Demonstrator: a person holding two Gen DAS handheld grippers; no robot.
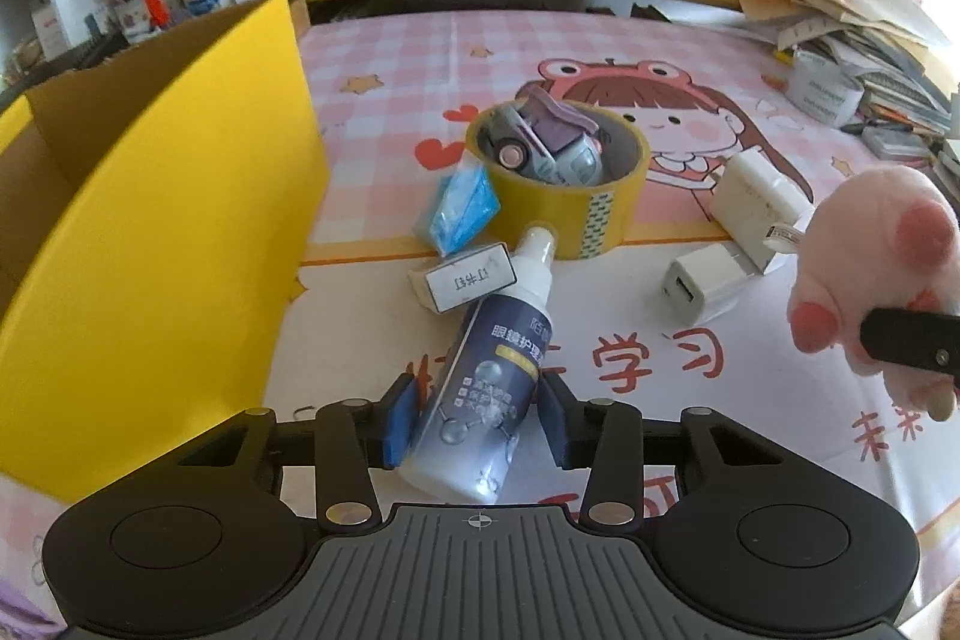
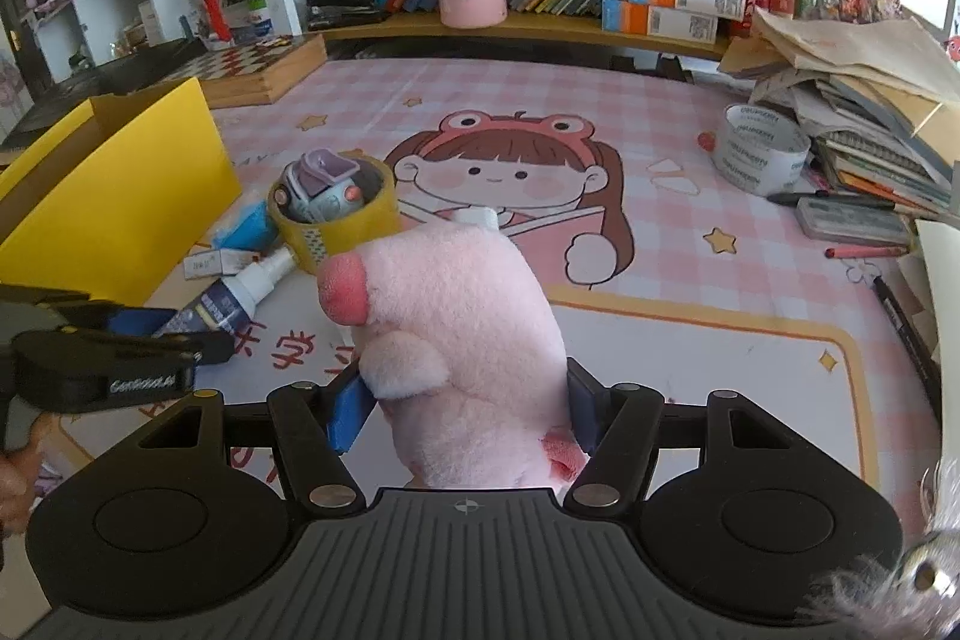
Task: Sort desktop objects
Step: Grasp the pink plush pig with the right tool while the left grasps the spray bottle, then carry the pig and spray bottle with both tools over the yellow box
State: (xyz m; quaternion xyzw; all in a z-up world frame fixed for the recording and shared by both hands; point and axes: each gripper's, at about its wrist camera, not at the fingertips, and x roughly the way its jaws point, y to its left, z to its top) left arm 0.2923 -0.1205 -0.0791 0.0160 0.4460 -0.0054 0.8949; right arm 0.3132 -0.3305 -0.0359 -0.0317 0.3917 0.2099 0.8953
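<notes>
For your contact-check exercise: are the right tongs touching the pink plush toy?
Touching. The right wrist view shows the right tongs with both blue pads pressed into the sides of the pink plush toy.

between the blue finger pads (image 1: 398, 418), a navy and white spray bottle (image 1: 480, 370); beyond the fingertips, a yellow tape roll (image 1: 558, 202) ringing a lilac toy car (image 1: 546, 139); pale pink plush toy (image 2: 456, 340) with coral spots; pink checked desk mat (image 1: 600, 52); yellow box (image 1: 180, 232).

Bright, even daylight across both fisheye views, blown out white at the upper right corners, soft shadows under objects on the pink desk mat (image 1: 600, 40), strong barrel bending at the edges, slight softness up close on the plush toy (image 2: 468, 340).
</notes>
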